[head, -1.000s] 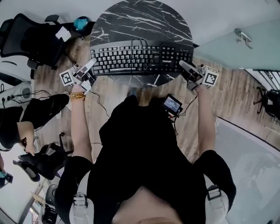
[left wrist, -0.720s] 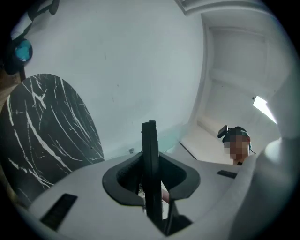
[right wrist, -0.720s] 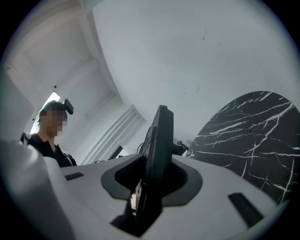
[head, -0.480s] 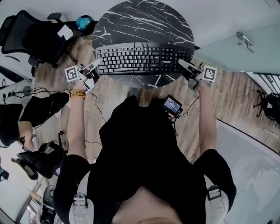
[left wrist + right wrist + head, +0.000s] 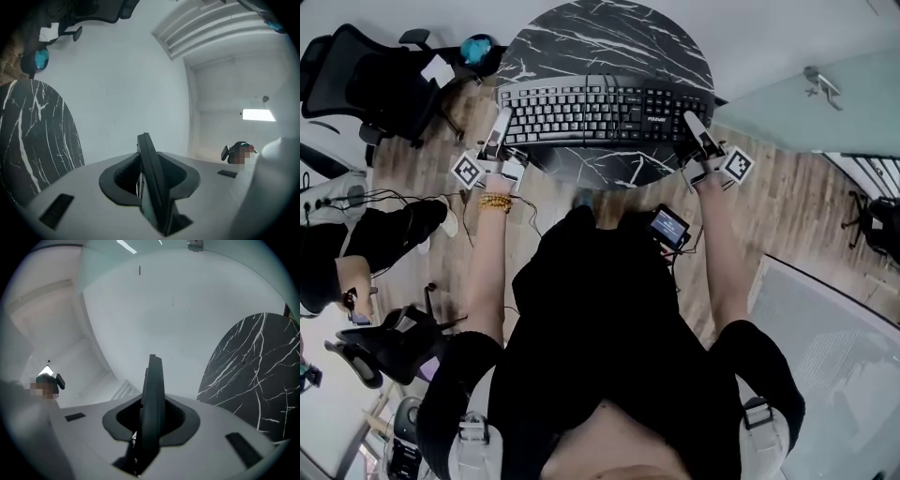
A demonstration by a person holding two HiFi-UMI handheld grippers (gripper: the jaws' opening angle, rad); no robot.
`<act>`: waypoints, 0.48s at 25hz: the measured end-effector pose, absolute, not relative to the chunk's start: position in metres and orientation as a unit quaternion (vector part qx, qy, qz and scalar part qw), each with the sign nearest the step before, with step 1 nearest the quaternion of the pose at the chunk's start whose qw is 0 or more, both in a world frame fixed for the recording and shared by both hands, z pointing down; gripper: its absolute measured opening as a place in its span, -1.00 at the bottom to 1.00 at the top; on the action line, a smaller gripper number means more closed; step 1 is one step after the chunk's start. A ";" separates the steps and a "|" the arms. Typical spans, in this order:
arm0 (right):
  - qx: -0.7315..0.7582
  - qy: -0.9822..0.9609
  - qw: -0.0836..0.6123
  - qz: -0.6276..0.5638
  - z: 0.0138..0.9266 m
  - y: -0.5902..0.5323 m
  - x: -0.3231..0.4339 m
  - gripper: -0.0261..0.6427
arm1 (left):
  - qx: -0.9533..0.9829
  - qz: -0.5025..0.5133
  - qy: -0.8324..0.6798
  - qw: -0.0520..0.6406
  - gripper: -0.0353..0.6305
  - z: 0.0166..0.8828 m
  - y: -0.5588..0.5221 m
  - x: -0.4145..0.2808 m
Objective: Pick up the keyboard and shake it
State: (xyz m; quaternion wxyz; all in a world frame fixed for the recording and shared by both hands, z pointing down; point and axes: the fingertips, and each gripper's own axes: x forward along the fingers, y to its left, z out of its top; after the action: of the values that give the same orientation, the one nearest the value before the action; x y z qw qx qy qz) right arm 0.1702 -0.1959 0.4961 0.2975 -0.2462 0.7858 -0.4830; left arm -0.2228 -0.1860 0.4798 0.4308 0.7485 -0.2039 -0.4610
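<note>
Wood flooring (image 5: pixel 806 216) surrounds the round black marble tabletop (image 5: pixel 609 37). The black keyboard (image 5: pixel 591 112) hangs over it, pinched at both short ends. One end is clamped by the left tool (image 5: pixel 502 120). On the other end the right tool (image 5: pixel 694 127) has just been closing its jaws, with the keyboard's edge between them. Shake with both hands in step and in short strokes, so that neither thin edge slips.

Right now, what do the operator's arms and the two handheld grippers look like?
The left gripper and the right gripper are both light grey-white, with long tapered jaws. Each has a white marker cube with black square patterns at its rear. The arms are bare below short black sleeves. There is a beaded bracelet on the left wrist.
</note>
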 end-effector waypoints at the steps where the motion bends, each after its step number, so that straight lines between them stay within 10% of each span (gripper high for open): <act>1: -0.252 0.786 0.301 -0.478 0.495 -0.196 0.171 -0.64 | 0.747 -0.465 -0.209 0.427 -0.60 0.479 -0.186 -0.224; 5: -0.266 0.781 0.319 -0.467 0.492 -0.193 0.178 -0.63 | 0.750 -0.482 -0.180 0.417 -0.46 0.464 -0.182 -0.221; 7: -0.267 0.781 0.323 -0.463 0.491 -0.191 0.178 -0.64 | 0.753 -0.474 -0.181 0.419 -0.08 0.464 -0.183 -0.220; 12: -0.275 0.783 0.330 -0.449 0.487 -0.185 0.177 -0.64 | 0.766 -0.435 -0.203 0.427 -0.38 0.473 -0.185 -0.217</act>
State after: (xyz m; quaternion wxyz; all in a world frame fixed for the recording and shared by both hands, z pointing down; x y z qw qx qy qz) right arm 0.1769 -0.1847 0.4865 0.3300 -0.2747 0.7834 -0.4494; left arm -0.2173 -0.1850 0.4727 0.4273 0.7658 -0.2034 -0.4354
